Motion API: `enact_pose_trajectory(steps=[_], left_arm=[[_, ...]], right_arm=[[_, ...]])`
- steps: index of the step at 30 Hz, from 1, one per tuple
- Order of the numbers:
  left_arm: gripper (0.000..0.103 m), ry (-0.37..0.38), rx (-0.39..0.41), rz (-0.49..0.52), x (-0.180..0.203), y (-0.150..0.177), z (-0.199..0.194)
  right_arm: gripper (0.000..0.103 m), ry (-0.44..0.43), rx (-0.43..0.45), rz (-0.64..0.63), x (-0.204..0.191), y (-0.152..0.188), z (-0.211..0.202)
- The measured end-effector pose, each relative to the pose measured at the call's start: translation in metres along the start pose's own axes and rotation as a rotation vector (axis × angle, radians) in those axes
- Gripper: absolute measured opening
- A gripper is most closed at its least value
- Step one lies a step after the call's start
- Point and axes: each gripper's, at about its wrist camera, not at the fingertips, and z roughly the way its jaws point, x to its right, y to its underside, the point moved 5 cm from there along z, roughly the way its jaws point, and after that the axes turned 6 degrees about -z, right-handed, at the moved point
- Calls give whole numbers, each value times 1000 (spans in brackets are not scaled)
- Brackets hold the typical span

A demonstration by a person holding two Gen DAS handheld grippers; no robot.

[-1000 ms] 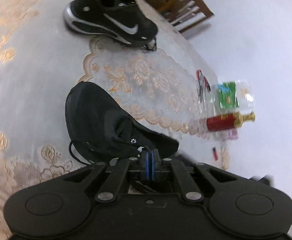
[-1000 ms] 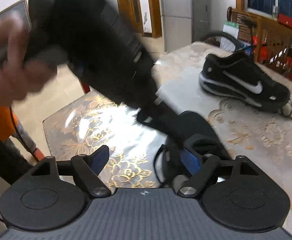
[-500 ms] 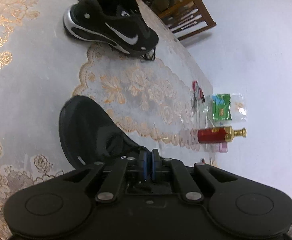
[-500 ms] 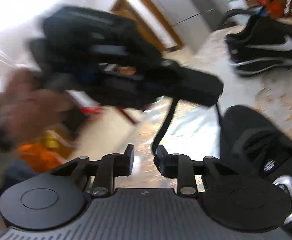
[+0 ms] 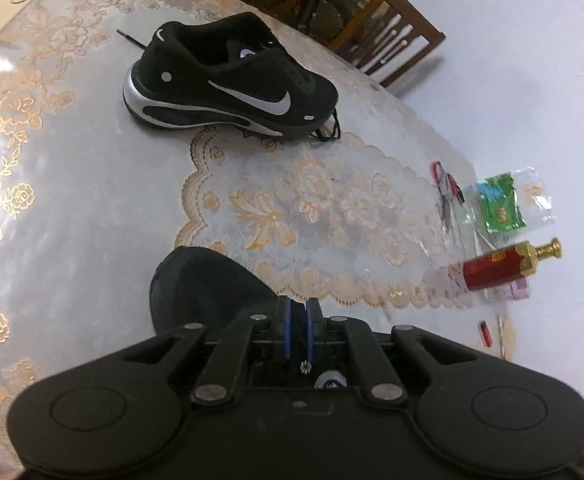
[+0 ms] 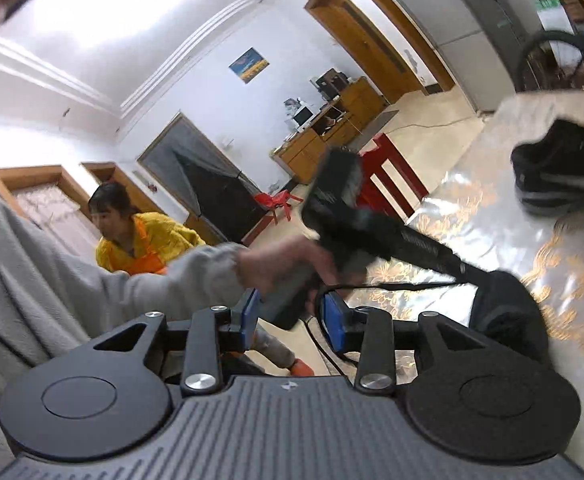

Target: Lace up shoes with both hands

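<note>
Your left gripper [image 5: 298, 330]: blue pads nearly together with a thin gap; whether they pinch a lace, you cannot tell. It hangs low over the near black shoe [image 5: 207, 292], whose toe points away from you on the table [image 5: 83, 200].

Your right gripper [image 6: 290, 320]: fingers apart, a wide gap between the blue pads. A loop of black lace [image 6: 324, 332] runs just beside the right-hand pad; contact cannot be told. The near shoe lies to its right at the table edge.

Your left hand [image 6: 279, 264]: grey sleeve, blurred, wrapped round the left gripper's handle.

Second black shoe [image 5: 231, 84]: white swoosh, silver-and-black sole, upright at the far side of the table, well apart from the near one, loose lace ends at toe and heel.

Lace-pattern mat [image 5: 312, 220]: between the two shoes.

Right of the mat: small red scissors [image 5: 446, 188], a green packet [image 5: 500, 204] in clear plastic, a red bottle [image 5: 500, 268] with gold cap lying on its side.

Background: a person in a yellow top [image 6: 139, 240].
</note>
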Motion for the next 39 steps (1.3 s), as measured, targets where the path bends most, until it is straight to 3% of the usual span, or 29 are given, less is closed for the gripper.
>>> enact_pose_trajectory(steps=[4, 7, 9, 10, 12, 14, 19, 23, 26, 29, 31, 32, 37, 38, 39], left_arm=[[5, -24, 24, -19, 4, 3, 12], [5, -34, 36, -34, 8, 7, 19], [18, -81, 55, -21, 8, 11, 18], [24, -112, 67, -10, 8, 14, 15], [50, -179, 91, 20, 6, 22, 8], [69, -259, 112, 82, 0, 38, -8], [81, -447, 153, 241, -17, 80, -47], [82, -478, 89, 392, -47, 123, -53], [82, -420, 38, 520, -49, 134, -42], [80, -360, -14, 648, -51, 146, -31], [67, -319, -49, 732, -52, 153, -25], [51, -298, -67, 774, -53, 157, -21], [37, -191, -155, 982, -58, 178, -4], [28, -169, -173, 1023, -59, 182, -1], [2, -152, -190, 1037, -60, 184, 1]], right_arm=[[37, -86, 35, 41, 6, -8, -10], [20, -117, 73, 74, 10, -9, -15], [22, -44, 30, 29, 15, -8, -13], [26, 42, -40, -17, 19, -3, -8], [40, 239, -206, -116, 28, 10, 2], [42, 355, -348, -230, 32, 32, 21], [42, 379, -533, -247, 26, 85, 89], [42, 452, -618, -223, 23, 126, 136], [42, 538, -619, -127, 26, 143, 152], [41, 601, -599, -17, 23, 156, 162], [42, 634, -573, 43, 16, 161, 167], [42, 648, -563, 63, 9, 161, 162], [46, 725, -504, 148, -8, 165, 157], [50, 741, -489, 172, -8, 167, 154], [54, 757, -473, 200, -9, 169, 150]])
